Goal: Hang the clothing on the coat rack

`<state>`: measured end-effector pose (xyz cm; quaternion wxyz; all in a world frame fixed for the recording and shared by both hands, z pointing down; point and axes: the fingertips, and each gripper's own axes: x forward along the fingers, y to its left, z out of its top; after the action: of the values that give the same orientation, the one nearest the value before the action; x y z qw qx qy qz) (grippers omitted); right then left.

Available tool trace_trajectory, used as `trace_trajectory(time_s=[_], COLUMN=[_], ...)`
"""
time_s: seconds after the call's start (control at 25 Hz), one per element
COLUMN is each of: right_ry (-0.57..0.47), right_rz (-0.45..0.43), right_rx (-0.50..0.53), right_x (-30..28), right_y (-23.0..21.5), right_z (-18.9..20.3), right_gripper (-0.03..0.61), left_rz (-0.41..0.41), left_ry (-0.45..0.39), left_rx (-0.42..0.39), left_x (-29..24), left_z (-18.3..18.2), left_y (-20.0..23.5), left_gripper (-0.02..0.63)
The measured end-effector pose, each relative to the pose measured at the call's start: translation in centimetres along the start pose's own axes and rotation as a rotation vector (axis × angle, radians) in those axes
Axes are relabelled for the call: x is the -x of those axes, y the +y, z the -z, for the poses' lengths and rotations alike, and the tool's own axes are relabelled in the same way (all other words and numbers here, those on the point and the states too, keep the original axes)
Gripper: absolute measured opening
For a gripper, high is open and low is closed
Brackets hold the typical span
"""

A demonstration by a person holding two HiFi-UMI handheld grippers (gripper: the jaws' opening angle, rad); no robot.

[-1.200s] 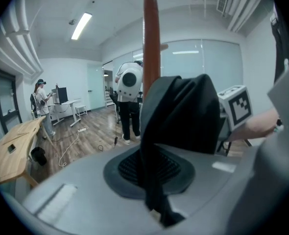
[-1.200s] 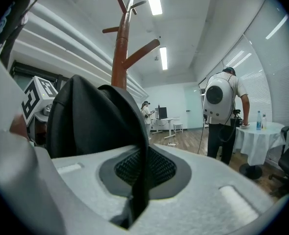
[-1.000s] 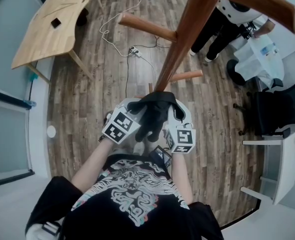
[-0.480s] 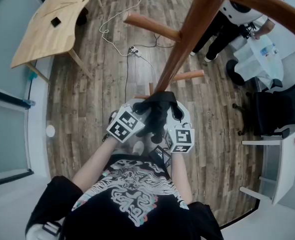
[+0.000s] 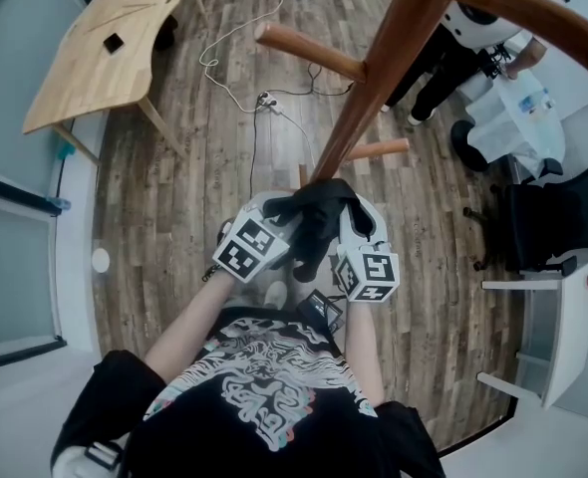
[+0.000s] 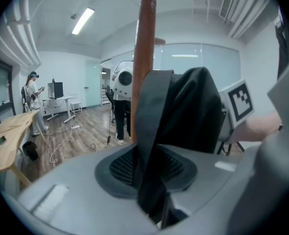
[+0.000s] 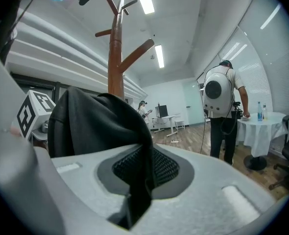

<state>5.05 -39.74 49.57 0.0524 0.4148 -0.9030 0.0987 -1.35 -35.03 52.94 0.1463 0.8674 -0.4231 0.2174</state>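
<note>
With the left gripper point(image 5: 267, 209) and right gripper point(image 5: 357, 215) level beside the coat rack point(image 5: 374, 78) post near its lower peg, both sets of jaws have just been opening and stand slightly apart, the black clothing point(image 5: 314, 229) draped between them.

No legible words, numbers or brands, only square black-and-white markers on the cubes of the left gripper point(image 5: 274, 210) and right gripper point(image 5: 354, 217), shirt print point(image 5: 264, 386) apparently just pattern.
</note>
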Motion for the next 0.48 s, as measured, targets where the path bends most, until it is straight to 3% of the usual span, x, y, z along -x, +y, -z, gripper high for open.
trace_trajectory(time_s=[0.28,0.48], right_ry=[0.0,-0.014], right_rz=[0.003,0.018], right_rx=[-0.023,-0.027], right_x=[1.4,2.6], right_y=[-0.2,-0.4], right_z=[-0.5,-1.0], right_gripper=[0.084,0.091], left_rz=[0.006,0.039], left_ry=[-0.008,0.009], left_rx=[0.005,0.029], left_x=[0.4,0.9], left_z=[-0.2,0.3], left_y=[-0.8,-1.5], left_gripper=[0.083,0.203])
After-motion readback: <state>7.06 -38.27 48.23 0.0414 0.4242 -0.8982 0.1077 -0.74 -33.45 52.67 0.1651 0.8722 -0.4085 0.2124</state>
